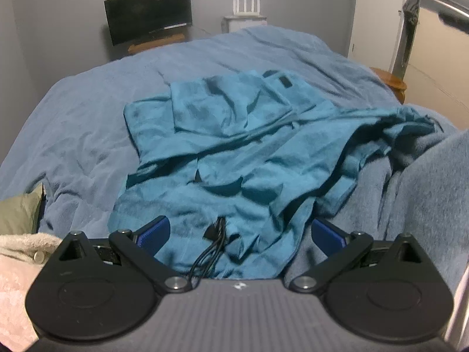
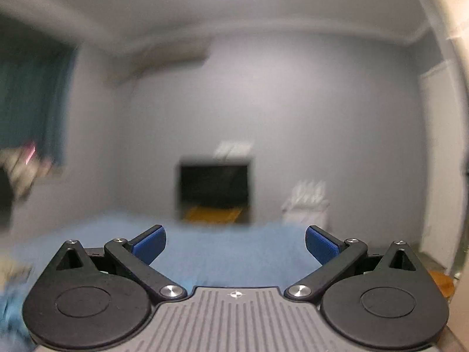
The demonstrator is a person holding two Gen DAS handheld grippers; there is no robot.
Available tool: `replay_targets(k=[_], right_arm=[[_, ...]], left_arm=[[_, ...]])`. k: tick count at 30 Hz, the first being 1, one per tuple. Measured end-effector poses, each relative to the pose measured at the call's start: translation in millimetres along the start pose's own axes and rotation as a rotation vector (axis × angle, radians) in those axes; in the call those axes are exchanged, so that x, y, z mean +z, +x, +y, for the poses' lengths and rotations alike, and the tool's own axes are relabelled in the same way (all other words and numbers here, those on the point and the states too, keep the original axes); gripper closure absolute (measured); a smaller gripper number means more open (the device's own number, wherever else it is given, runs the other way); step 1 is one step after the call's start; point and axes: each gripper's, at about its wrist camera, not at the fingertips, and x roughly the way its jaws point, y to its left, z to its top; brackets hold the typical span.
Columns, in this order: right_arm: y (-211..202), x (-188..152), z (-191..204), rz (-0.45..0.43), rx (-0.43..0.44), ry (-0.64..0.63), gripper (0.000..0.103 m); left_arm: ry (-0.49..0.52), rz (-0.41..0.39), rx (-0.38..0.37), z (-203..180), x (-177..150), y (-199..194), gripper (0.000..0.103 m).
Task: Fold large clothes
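A large teal garment (image 1: 234,152) lies crumpled on the blue bed cover (image 1: 88,123), with a black drawstring (image 1: 211,243) at its near edge. My left gripper (image 1: 240,234) is open just above that near edge, its blue pads (image 1: 155,231) spread either side of the drawstring, holding nothing. My right gripper (image 2: 236,245) is open and empty, raised and pointing level across the bed (image 2: 234,252) at the far wall. The right wrist view is blurred, and the garment does not show in it.
A dark monitor (image 1: 149,11) stands against the grey wall beyond the bed, a white router (image 1: 246,7) to its right. A wooden stool (image 1: 390,80) stands at the right. Bunched blue blanket (image 1: 425,199) rises at the near right. Beige fabric (image 1: 17,261) lies at the near left.
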Motion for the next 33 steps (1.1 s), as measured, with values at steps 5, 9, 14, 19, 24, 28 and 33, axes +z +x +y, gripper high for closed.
replay_targets(k=[5,9,14,19,24,28,33], right_arm=[[23,-41,19,0.285,0.204,-0.064,0.002],[36,-74,50,0.444,0.335,-0.117,0.006],[53,-105,71,0.592,0.436,-0.044,0.02],[59,-129,82,0.646,0.45,-0.019,0.039],[77,-141,80,0.683,0.5,0.03,0.072],[81,-136,86,0.661,0.518,-0.003,0.079],[92,-115,81,0.574,0.507,0.035,0.083]], left_arm=[[0.019,0.061,0.036,4,-15,3,0.0],[0.0,0.076,0.06,9,-25,3,0.0],[-0.06,0.046,0.051,19,-28,5,0.001],[-0.05,0.041,0.032,21,-28,8,0.013],[-0.044,0.046,0.015,22,-26,14,0.027],[-0.066,0.037,0.002,24,-21,18,0.049],[-0.13,-0.027,-0.019,35,-5,24,0.061]])
